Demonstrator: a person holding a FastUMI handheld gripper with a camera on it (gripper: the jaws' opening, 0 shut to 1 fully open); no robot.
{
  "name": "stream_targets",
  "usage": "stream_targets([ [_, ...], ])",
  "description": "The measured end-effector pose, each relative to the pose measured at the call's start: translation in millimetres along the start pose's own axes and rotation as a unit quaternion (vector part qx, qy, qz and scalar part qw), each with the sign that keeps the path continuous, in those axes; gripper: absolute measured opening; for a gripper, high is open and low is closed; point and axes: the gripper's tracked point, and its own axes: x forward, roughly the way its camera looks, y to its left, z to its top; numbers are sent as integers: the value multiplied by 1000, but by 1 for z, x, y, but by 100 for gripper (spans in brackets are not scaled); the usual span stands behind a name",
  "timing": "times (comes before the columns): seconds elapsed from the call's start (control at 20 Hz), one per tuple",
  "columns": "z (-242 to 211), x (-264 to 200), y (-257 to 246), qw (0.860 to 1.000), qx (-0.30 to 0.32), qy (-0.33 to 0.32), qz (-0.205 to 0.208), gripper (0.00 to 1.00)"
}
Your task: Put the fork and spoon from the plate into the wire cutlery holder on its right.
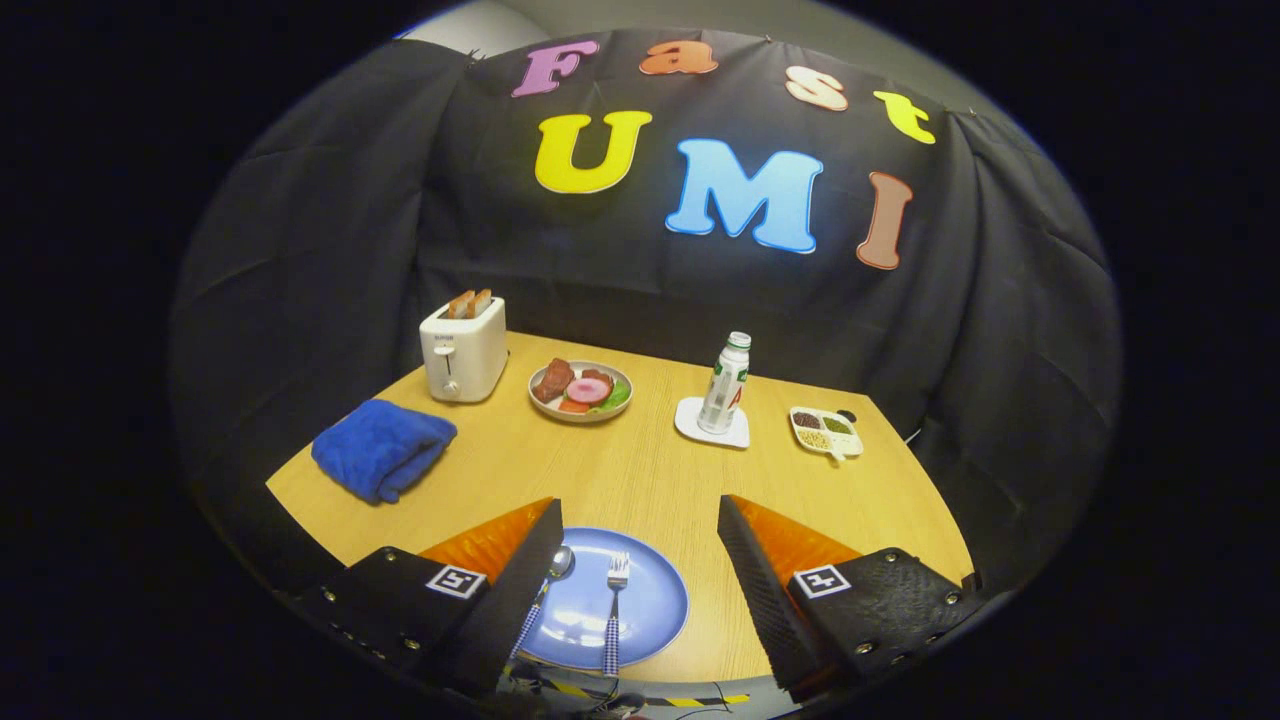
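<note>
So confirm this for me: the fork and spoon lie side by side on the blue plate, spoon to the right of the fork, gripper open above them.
One thing is wrong: the spoon lies left of the fork, not right. The gripper view shows both side by side on the blue plate, with the gripper open, one finger beside the spoon and the other off the plate's right.

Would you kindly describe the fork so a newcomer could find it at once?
On the wooden table, a blue plate lies between the open gripper's fingers. The fork lies on it beside the spoon; the fork ends in prongs, not a round bowl.
</note>
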Motion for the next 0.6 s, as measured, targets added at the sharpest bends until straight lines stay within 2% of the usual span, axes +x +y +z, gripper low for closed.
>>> stream_targets([
  [0.15, -27, 9, 7, 999, -3, 49, 11, 96],
  [0.35, -52, 17, 8, 996, -16, 90, 5, 96],
  [0.6, -106, 28, 20, 981, -39, 189, 27, 95],
])
